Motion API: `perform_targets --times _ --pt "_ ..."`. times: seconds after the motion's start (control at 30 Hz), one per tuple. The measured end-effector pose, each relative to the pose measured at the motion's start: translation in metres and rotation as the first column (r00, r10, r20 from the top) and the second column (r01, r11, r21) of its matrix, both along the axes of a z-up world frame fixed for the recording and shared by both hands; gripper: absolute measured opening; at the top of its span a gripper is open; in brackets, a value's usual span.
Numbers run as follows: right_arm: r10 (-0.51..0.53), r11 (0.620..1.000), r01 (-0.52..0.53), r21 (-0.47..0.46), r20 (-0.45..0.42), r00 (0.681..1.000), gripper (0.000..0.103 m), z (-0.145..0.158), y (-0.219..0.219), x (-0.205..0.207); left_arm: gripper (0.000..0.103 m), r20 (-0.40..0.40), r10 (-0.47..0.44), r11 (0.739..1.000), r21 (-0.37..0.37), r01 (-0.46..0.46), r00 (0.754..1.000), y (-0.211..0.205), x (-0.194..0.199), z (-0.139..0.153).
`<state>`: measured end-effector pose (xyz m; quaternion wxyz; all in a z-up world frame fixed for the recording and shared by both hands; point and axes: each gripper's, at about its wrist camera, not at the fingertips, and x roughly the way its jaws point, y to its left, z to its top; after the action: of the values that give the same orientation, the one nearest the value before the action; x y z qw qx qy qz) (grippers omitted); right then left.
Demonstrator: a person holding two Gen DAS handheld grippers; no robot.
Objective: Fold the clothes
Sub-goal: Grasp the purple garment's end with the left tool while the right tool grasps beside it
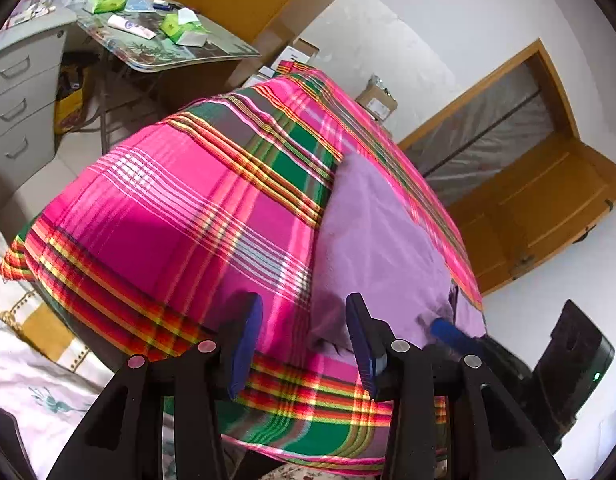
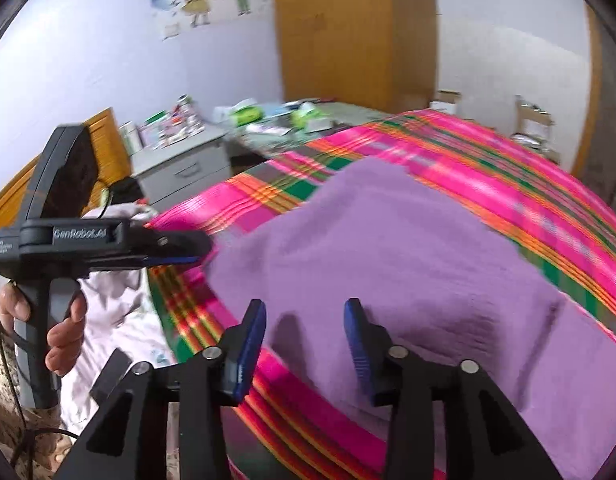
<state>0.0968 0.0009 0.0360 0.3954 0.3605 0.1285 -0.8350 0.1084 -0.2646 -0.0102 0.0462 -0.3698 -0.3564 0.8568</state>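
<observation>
A purple garment (image 1: 380, 240) (image 2: 388, 260) lies spread flat on a surface covered with a pink, green and orange plaid cloth (image 1: 168, 200) (image 2: 508, 168). My left gripper (image 1: 304, 340) hovers open over the garment's near left edge, its pads not pressing on anything. From the right wrist view, the left gripper (image 2: 196, 252) is held by a hand (image 2: 64, 332) at the garment's left corner. My right gripper (image 2: 304, 344) stands open just above the garment's near side, with nothing gripped. One of its blue fingers (image 1: 452, 332) shows at the garment's lower right corner.
A grey drawer cabinet (image 1: 20, 100) (image 2: 180, 168) and a cluttered folding table (image 1: 168, 40) stand beyond the plaid surface. A wooden door (image 1: 528, 208) and a cardboard box (image 1: 376, 100) are at the far side. White floral bedding (image 1: 28, 380) lies below the near left edge.
</observation>
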Motion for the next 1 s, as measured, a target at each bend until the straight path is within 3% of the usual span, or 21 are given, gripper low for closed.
perform_targets --times 0.1,0.3,0.47,0.67,0.77,0.9,1.0 --pt "0.061 0.998 -0.061 0.012 0.006 0.998 0.051 -0.007 -0.022 0.005 0.045 -0.005 -0.006 1.000 0.000 0.006 1.000 -0.005 -0.008 0.001" --pt "0.103 0.992 -0.101 0.076 -0.030 0.994 0.051 -0.020 -0.053 0.015 0.045 -0.003 -0.025 1.000 -0.009 0.025 1.000 -0.012 -0.026 0.003" --pt "0.055 0.992 -0.045 0.118 -0.080 0.995 0.051 -0.027 -0.065 0.013 0.049 0.015 -0.084 0.996 -0.029 0.085 0.996 -0.009 -0.053 0.004" --pt "0.011 0.991 0.002 0.137 -0.095 0.995 0.051 -0.030 -0.073 0.010 0.051 0.037 -0.157 0.988 0.007 0.157 0.987 -0.009 -0.091 0.002" --pt "-0.003 0.993 0.012 0.120 -0.078 0.997 0.050 -0.029 -0.071 0.008 0.051 0.053 -0.239 0.971 0.018 0.238 0.970 -0.006 -0.114 0.001" --pt "-0.016 0.992 0.026 0.120 -0.084 0.996 0.043 -0.029 -0.070 0.008 0.051 0.056 -0.257 0.966 0.042 0.254 0.965 -0.009 -0.138 0.002" --pt "-0.016 0.993 0.026 0.119 -0.083 0.996 0.040 -0.028 -0.070 0.008 0.051 0.062 -0.315 0.947 0.080 0.310 0.947 -0.002 -0.156 0.000"
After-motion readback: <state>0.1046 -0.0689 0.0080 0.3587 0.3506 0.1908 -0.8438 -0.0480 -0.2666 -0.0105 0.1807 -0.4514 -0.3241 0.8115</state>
